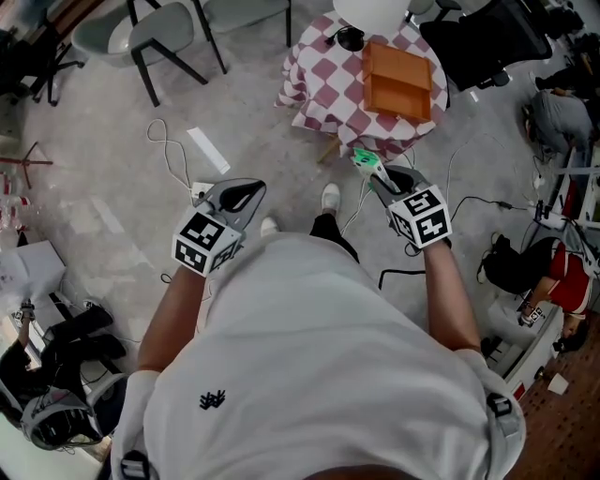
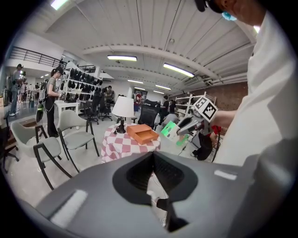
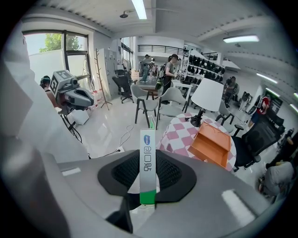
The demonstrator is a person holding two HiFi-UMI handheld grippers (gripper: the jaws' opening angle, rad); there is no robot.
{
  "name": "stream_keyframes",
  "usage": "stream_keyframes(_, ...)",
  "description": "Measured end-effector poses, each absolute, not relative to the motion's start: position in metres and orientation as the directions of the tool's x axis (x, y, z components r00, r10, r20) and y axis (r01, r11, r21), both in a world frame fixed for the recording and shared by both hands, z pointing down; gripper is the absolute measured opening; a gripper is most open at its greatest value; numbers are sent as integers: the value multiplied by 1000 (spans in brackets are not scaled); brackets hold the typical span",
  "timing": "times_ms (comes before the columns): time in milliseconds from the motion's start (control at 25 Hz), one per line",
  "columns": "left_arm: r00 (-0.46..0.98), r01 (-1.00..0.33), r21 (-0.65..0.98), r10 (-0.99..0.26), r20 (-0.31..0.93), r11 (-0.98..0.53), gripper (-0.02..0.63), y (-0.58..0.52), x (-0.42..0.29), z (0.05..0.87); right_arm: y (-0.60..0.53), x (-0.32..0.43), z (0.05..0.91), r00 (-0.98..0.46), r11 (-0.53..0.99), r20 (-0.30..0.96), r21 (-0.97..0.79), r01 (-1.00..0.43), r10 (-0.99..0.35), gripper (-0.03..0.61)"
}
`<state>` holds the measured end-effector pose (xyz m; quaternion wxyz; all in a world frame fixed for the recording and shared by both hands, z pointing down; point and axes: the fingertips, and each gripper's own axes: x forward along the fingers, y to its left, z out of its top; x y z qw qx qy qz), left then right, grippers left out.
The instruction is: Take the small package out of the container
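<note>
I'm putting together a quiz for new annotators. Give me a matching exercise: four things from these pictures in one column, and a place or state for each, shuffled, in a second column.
Things
1. small white-and-green package
2. orange wooden box
3. white lampshade
4. left gripper

Places or states
A. holds nothing
B. open-topped, on the red-and-white checked tablecloth
C. clamped in the right gripper
D. on a dark base, next to the box

Pairs: 1-C, 2-B, 3-D, 4-A
</note>
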<state>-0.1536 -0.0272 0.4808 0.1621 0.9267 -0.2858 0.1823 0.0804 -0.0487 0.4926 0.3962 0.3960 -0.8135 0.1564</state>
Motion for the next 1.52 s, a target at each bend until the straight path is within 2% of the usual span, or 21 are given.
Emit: stream_keyframes(1520,779,-559,194,-430,456,-806,54,-36,-136,483,-56,93,499,-365,634,780,51,-772,-508,92)
